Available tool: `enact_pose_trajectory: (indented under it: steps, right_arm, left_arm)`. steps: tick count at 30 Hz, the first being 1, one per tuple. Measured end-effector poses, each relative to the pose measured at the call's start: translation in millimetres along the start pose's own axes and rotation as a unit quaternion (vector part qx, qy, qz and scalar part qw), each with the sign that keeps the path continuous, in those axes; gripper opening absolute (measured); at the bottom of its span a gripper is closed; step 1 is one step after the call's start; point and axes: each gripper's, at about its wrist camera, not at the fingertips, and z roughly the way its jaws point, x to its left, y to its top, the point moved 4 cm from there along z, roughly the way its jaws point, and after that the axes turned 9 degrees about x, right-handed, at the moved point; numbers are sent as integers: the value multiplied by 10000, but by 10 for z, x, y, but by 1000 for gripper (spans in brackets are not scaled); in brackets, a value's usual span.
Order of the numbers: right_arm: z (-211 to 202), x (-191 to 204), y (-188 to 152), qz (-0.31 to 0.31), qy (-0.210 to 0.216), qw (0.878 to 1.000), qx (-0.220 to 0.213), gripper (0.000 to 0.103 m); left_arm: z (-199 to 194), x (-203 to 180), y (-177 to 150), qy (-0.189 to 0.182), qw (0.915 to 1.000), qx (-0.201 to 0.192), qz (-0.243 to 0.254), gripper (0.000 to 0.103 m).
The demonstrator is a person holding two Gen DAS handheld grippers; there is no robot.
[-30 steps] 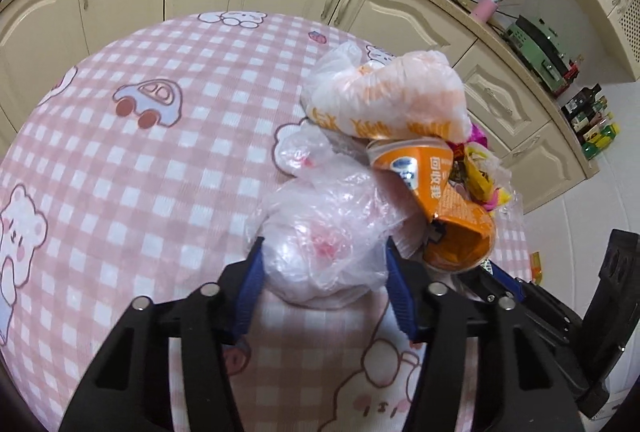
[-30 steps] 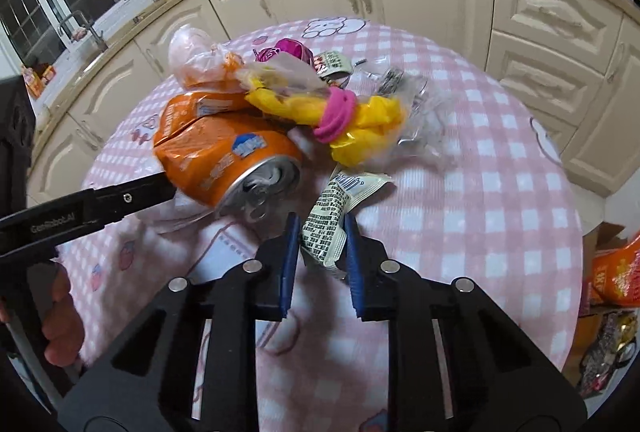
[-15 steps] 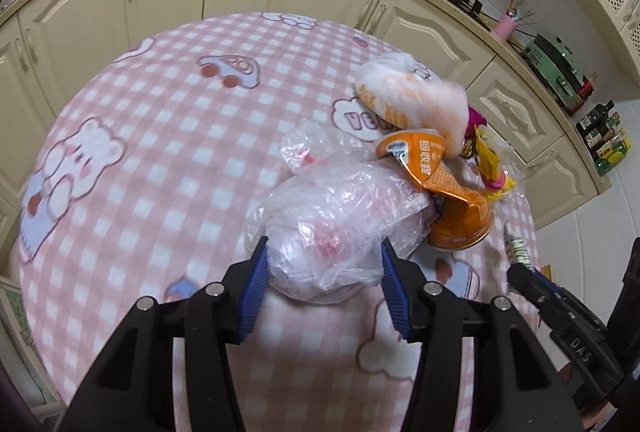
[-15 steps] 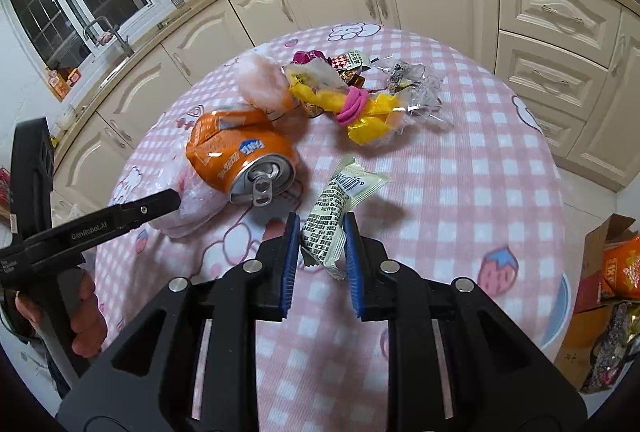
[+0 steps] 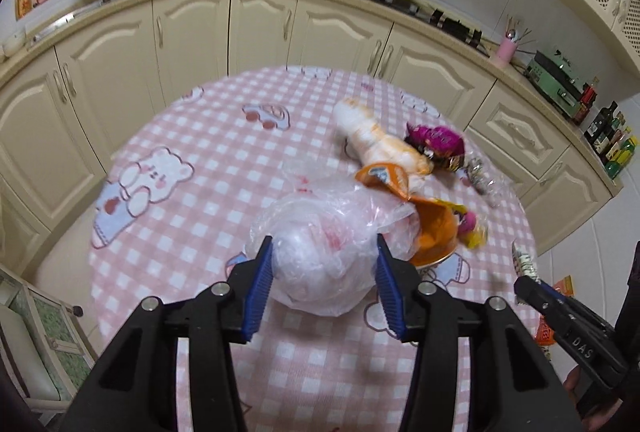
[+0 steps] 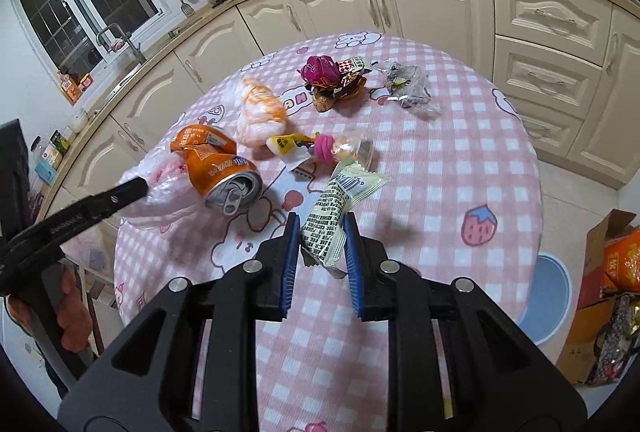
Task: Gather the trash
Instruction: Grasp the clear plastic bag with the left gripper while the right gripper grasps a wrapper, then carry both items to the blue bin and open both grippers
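The left gripper (image 5: 324, 282) clamps a crumpled clear plastic bag (image 5: 320, 256) between its 2 pads, the orange can (image 5: 434, 232) just right of it. The right gripper (image 6: 322, 258), nearly closed, pinches a pale green wrapper (image 6: 332, 220), with the can ahead-left.

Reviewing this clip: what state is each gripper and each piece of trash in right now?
left gripper: shut on clear plastic bag, lifted
right gripper: shut on pale green wrapper
orange can: crushed, on its side
magenta wrapper: crumpled, on table
cabinet doors: closed

Orange can (image 5: 434, 232) half hidden behind clear bag (image 5: 320, 252); orange-white bag (image 5: 380, 143) motion-blurred
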Motion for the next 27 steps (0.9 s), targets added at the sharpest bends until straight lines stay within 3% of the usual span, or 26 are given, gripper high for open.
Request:
enact_pose_trajectory:
  steps: [16,27]
  right_arm:
    - [-336,-11,-103,9,119,9995,-306,22]
    - [-876,-558,-245,469,-90,9961,-747,22]
  left_arm:
    - [-418,-291,-106,-285,9986,-347,287,40]
    - [-380,-1155,-211,-769,9924,-254,923,40]
